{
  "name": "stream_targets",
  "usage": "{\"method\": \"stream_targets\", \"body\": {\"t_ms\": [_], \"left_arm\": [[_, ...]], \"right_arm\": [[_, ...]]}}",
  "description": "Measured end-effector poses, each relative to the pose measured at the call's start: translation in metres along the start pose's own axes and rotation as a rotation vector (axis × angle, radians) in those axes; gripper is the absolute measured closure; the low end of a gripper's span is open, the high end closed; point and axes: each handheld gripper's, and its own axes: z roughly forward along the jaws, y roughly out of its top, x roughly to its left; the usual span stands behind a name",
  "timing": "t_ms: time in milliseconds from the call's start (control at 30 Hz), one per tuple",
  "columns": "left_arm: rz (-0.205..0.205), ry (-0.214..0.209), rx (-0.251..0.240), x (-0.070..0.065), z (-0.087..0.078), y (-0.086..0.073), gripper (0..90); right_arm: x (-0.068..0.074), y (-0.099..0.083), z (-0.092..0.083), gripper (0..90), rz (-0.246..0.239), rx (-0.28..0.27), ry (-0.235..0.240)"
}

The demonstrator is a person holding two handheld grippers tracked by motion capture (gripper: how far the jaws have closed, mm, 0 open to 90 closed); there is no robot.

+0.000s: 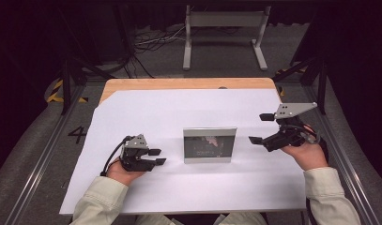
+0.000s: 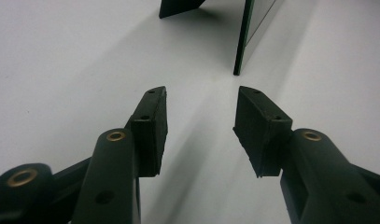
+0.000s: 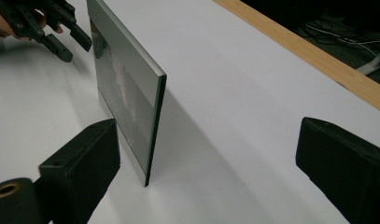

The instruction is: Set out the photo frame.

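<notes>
A silver-edged picture frame [image 1: 210,144] stands upright on the white sheet, mid-table. My left gripper [image 1: 160,156] rests low to its left, open, with nothing between its fingers, pointing at the frame's left edge [image 2: 246,32]. In the left gripper view the jaws [image 2: 201,93] stand apart just short of that edge, and the frame's dark back prop [image 2: 178,7] shows behind. My right gripper [image 1: 258,128] hovers at the frame's right, open wide. In the right gripper view the frame [image 3: 122,79] is edge-on between the spread jaws [image 3: 208,140], nearer one pad, touching neither; the left gripper [image 3: 73,46] shows beyond.
The white paper sheet [image 1: 179,187] covers most of the wooden table, whose far edge [image 1: 179,83] shows bare. Beyond the table a grey metal stand [image 1: 224,28] and loose cables [image 1: 151,42] lie on the floor. Metal rails run along both table sides.
</notes>
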Motion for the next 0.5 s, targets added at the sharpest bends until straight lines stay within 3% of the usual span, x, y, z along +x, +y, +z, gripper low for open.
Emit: {"method": "stream_targets", "body": {"t_ms": [500], "left_arm": [[-0.007, 0.007, -0.015, 0.0, 0.0, -0.001, 53.9]], "right_arm": [[0.002, -0.03, 0.019, 5.8, 0.053, 0.0, -0.018]]}}
